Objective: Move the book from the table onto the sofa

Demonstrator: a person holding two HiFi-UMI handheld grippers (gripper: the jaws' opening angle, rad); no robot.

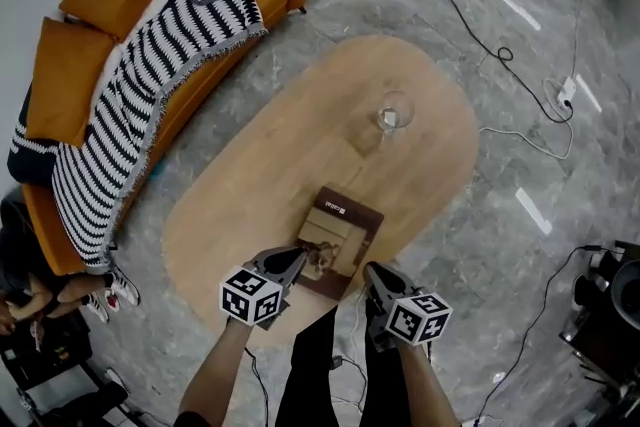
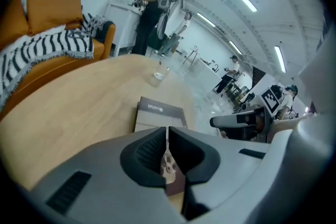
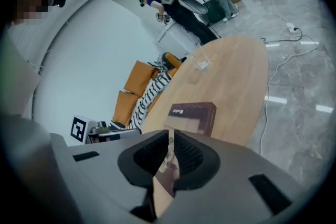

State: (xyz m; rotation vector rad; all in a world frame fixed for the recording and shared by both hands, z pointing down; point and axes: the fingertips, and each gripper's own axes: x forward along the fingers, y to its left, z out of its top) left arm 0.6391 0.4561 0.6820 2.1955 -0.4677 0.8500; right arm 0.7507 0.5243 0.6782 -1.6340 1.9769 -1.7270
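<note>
Head view: left gripper (image 1: 296,261) and right gripper (image 1: 373,273) jaws closed, empty, flanking book (image 1: 342,227); unopened, we'd likely shove it off the desk (image 1: 250,175).

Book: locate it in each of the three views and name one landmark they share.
Head view: book lower centre, at the table's near end.
Left gripper view: book just below centre.
Right gripper view: book below and right of centre.
Shared landmark: the glass farther along the table.
</note>
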